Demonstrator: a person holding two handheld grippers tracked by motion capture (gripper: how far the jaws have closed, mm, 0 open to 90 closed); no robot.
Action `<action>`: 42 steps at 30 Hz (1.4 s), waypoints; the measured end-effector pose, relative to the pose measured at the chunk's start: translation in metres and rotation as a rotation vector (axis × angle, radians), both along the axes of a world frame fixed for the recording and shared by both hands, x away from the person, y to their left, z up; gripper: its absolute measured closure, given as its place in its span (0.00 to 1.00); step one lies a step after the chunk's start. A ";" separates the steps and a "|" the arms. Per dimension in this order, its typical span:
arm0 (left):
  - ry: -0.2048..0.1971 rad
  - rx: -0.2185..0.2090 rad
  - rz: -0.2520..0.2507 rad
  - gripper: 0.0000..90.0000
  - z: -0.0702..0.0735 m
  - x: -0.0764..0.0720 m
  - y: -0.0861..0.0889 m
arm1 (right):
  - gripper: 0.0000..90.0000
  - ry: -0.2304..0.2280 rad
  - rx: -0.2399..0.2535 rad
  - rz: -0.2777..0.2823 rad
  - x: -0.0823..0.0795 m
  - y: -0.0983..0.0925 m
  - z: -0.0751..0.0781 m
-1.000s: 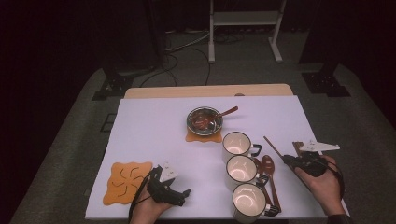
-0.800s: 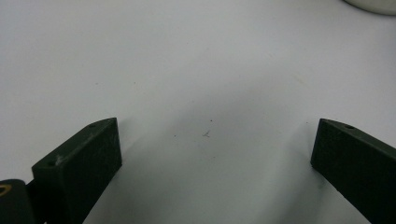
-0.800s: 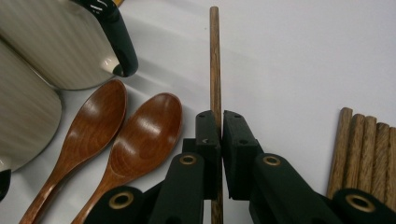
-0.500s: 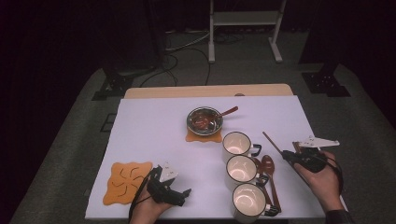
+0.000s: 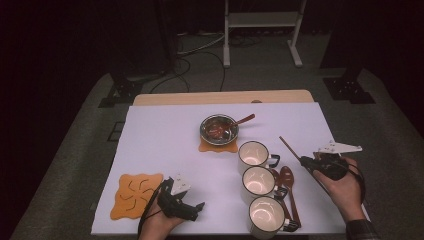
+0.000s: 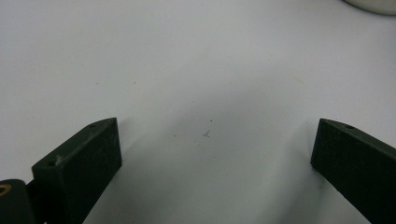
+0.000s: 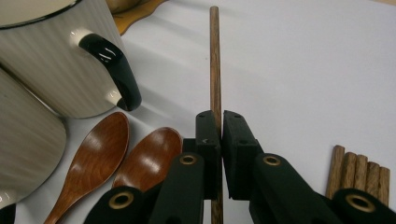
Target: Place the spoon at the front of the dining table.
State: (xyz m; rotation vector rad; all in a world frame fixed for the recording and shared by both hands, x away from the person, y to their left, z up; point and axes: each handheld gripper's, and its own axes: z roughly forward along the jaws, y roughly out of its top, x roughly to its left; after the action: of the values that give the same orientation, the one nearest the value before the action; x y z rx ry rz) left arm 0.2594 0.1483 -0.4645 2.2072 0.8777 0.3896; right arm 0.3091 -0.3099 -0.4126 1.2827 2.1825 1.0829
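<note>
My right hand-held gripper clamps one wooden chopstick; left hand-held gripper idles released; next, I place it by the mugs.

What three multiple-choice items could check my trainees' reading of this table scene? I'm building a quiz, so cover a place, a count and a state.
1. Where does the orange wavy-edged mat with no dish on it lie?
A. beside the left gripper
B. under the mugs
C. off the table

2. How many cream enamel mugs stand in the row?
A. two
B. three
C. five

3. How is the right gripper?
A. wide open
B. shut on a mug handle
C. shut on the thin brown wooden stick

Key: 1 A, the mat lies just left of that gripper; 2 B, three rims show in the high view; 3 C, the jaws pinch the stick.
</note>
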 end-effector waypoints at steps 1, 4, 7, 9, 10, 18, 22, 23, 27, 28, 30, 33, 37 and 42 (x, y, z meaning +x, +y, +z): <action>0.000 0.000 0.000 0.01 0.000 0.000 0.000 | 0.94 0.000 0.001 0.000 0.000 0.000 0.000; 0.000 0.000 0.000 0.01 0.000 0.000 0.000 | 0.94 -0.005 0.003 0.002 0.003 0.001 0.002; 0.000 0.000 0.000 0.01 0.000 0.000 0.000 | 0.94 -0.009 0.002 0.004 0.004 0.002 0.003; 0.000 0.000 0.000 0.01 0.000 0.000 0.000 | 0.94 -0.010 0.003 0.005 0.005 0.002 0.004; 0.000 0.000 0.000 0.01 0.000 0.000 0.000 | 0.94 -0.010 0.003 0.006 0.006 0.003 0.005; 0.000 0.004 -0.002 0.01 0.000 0.000 0.000 | 0.94 -0.015 0.002 0.016 0.011 0.006 0.007; 0.002 0.002 -0.001 0.01 0.000 0.000 0.000 | 0.94 -0.019 0.000 0.022 0.013 0.008 0.009; 0.002 0.002 -0.001 0.01 0.000 0.000 0.000 | 0.94 -0.019 0.000 0.022 0.013 0.008 0.009; 0.001 0.002 -0.001 0.01 0.000 0.000 0.000 | 0.94 -0.022 -0.001 0.029 0.016 0.011 0.010; 0.002 0.002 0.000 0.01 0.000 0.000 0.000 | 0.94 -0.021 -0.001 0.029 0.017 0.012 0.010; 0.002 0.002 -0.001 0.01 0.000 0.000 0.000 | 0.94 -0.025 -0.002 0.032 0.018 0.013 0.011; 0.002 0.002 -0.001 0.01 0.000 0.000 0.000 | 0.94 -0.027 -0.002 0.038 0.020 0.014 0.012; 0.002 0.002 -0.001 0.01 0.000 0.000 0.000 | 0.94 -0.027 -0.004 0.045 0.022 0.018 0.013; 0.002 0.002 -0.001 0.01 0.000 0.000 0.000 | 0.94 -0.034 -0.005 0.056 0.025 0.021 0.015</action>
State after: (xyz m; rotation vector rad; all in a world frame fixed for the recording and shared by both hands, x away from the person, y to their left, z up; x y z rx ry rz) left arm 0.2593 0.1485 -0.4644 2.2101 0.8777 0.3886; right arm 0.3345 -0.2887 -0.3974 1.1990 2.2068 1.1120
